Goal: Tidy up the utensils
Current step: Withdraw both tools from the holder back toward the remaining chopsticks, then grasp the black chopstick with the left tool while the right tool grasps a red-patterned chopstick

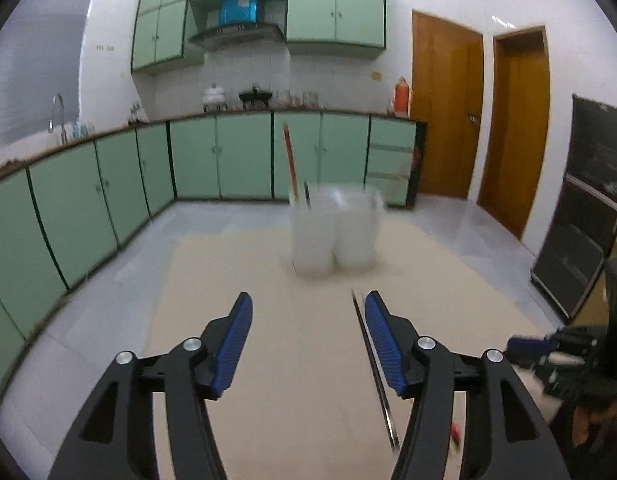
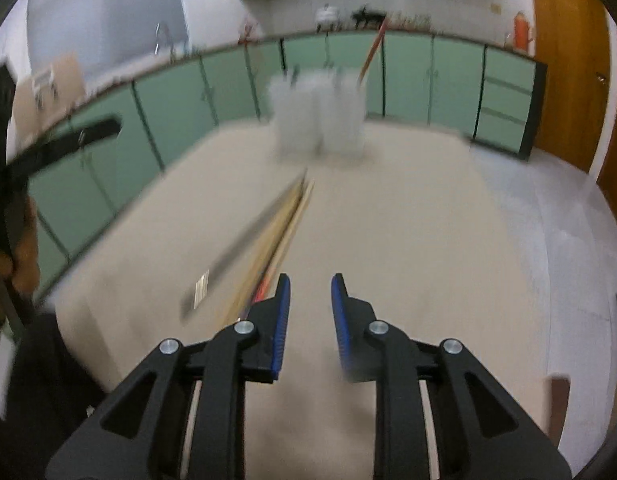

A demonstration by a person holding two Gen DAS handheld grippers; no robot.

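Observation:
A translucent white utensil holder (image 1: pixel 332 232) (image 2: pixel 318 116) stands blurred on the beige table (image 1: pixel 228 272), at its far side. A long red-handled stick (image 1: pixel 290 160) (image 2: pixel 372 50) and a short dark utensil stand upright in it. My left gripper (image 1: pixel 308 296) is open over the table with nothing between its fingers. A thin dark chopstick (image 1: pixel 374 372) lies on the table just inside its right finger. My right gripper (image 2: pixel 310 278) is open and holds nothing. A bundle of pale and dark chopsticks (image 2: pixel 268 240) lies on the table beside its left finger, pointing toward the holder.
Green base cabinets (image 1: pixel 212 156) run along the far wall and the left side. Two wooden doors (image 1: pixel 448 108) and a dark rack (image 1: pixel 584 216) are on the right. The other gripper and a hand show at each view's edge.

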